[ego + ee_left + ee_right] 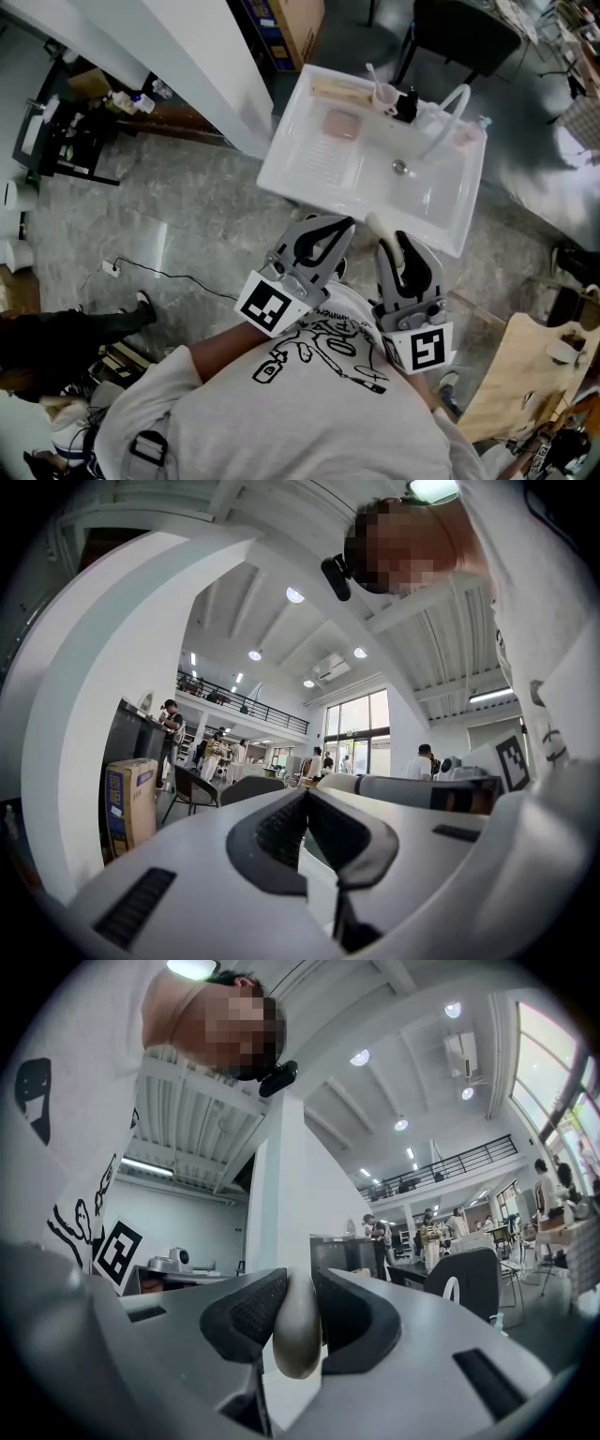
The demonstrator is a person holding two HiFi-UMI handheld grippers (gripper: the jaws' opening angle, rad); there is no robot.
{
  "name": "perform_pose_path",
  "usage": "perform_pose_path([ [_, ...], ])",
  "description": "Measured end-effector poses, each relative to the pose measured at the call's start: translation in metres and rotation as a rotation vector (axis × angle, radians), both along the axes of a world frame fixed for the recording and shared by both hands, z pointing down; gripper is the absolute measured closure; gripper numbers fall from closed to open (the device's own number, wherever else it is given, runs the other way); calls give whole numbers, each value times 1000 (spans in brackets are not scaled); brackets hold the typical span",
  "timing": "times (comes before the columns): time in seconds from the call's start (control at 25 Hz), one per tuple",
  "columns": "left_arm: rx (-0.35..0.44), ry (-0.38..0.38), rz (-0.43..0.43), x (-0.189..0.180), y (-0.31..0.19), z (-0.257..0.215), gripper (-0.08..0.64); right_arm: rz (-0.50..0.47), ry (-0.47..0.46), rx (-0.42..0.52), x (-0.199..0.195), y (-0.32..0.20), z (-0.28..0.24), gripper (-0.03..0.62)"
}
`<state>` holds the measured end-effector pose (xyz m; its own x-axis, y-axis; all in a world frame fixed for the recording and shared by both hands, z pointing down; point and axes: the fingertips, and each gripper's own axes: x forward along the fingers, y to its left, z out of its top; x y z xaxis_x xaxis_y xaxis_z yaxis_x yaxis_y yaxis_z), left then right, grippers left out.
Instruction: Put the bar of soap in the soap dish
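Right gripper [405, 251]: its jaws are pressed onto a cream bar of soap [380, 225]. It is held close to the person's chest, with its tips pointing toward the sink.
Bar of soap: in the right gripper view it stands on edge between the ribbed black pads [253, 1312]. Its rounded end [297, 1335] bulges toward the camera and both pads touch its flat sides. From the head view, one end pokes out past the tips, to their left.
Left gripper [342, 227]: just to the left of the right gripper, pointing the same way. In the left gripper view its jaws [307, 797] are pressed together at the tips, with nothing between them.
Sink [291, 178]: a white basin directly ahead of both sets of tips. Its near rim lies just beyond the poking-out end of the soap.
Soap dish [342, 124]: pink, at the far end of the sink's ribbed drainboard. It is ahead of the left gripper's tips and ahead-left of the right gripper, well apart from the soap.
Faucet hose [446, 117]: white and arched, ahead and slightly right of the right gripper, at the back of the sink.
Cup with toothbrush [382, 94]: on the back rim, to the right of the soap dish.
Person: wears a white T-shirt [309, 394] with black drawings. A marker cube [272, 305] faces up behind each gripper.
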<state>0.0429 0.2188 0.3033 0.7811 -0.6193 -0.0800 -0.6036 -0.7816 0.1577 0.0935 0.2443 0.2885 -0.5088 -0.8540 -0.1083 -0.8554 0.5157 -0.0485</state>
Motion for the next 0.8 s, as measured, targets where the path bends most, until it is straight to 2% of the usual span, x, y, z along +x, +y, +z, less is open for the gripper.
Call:
perform_pose_path([
  [0.8, -4, 14, 66, -30, -103, 0, 555, 78, 5, -15, -31, -99, 0, 482],
])
